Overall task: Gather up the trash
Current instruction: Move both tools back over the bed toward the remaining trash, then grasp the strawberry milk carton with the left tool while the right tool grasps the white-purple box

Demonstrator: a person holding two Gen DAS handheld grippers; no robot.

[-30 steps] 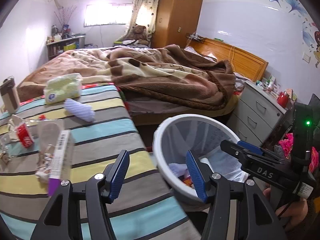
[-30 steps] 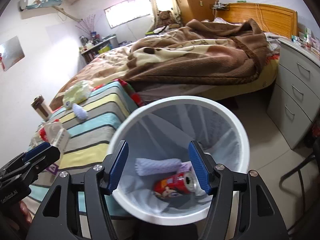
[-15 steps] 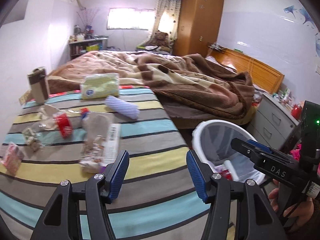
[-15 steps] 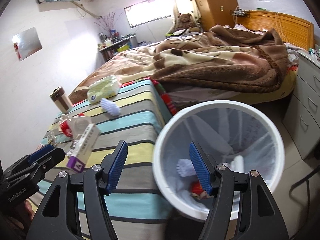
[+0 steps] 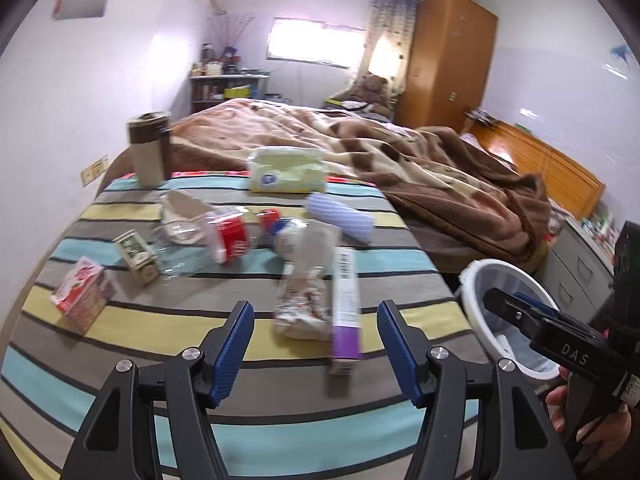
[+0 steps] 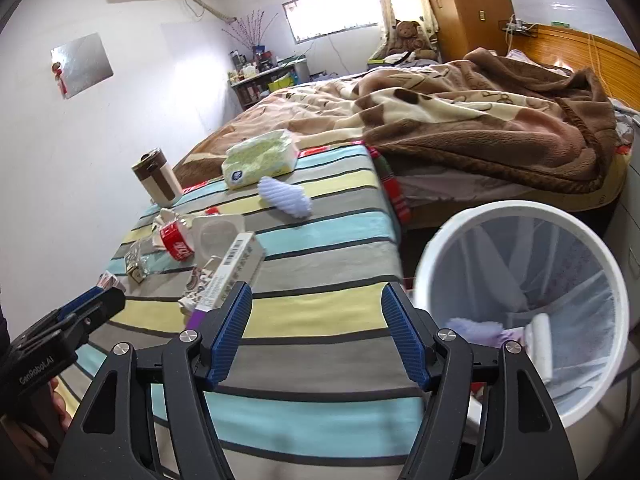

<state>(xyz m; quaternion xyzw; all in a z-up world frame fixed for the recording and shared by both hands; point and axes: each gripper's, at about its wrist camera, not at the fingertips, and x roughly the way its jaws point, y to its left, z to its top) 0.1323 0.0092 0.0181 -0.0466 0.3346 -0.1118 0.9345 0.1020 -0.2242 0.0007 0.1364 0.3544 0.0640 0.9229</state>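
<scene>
Both tongs swung left off the bin since 1 s ago, now over the striped bench w/ the trash.
L view, left to right: red carton (image 5: 82, 294), clear bottle w/ red label (image 5: 208, 242), crumpled wrapper (image 5: 302, 306) touching purple-ended box (image 5: 346, 300) at centre, between the wide, empty left tongs (image 5: 316, 346); white bin (image 5: 504, 322) lower right. R view: right tongs (image 6: 316, 336) wide, empty, over bench (image 6: 320, 314); bin at right holds a lilac item (image 6: 474, 328).
</scene>
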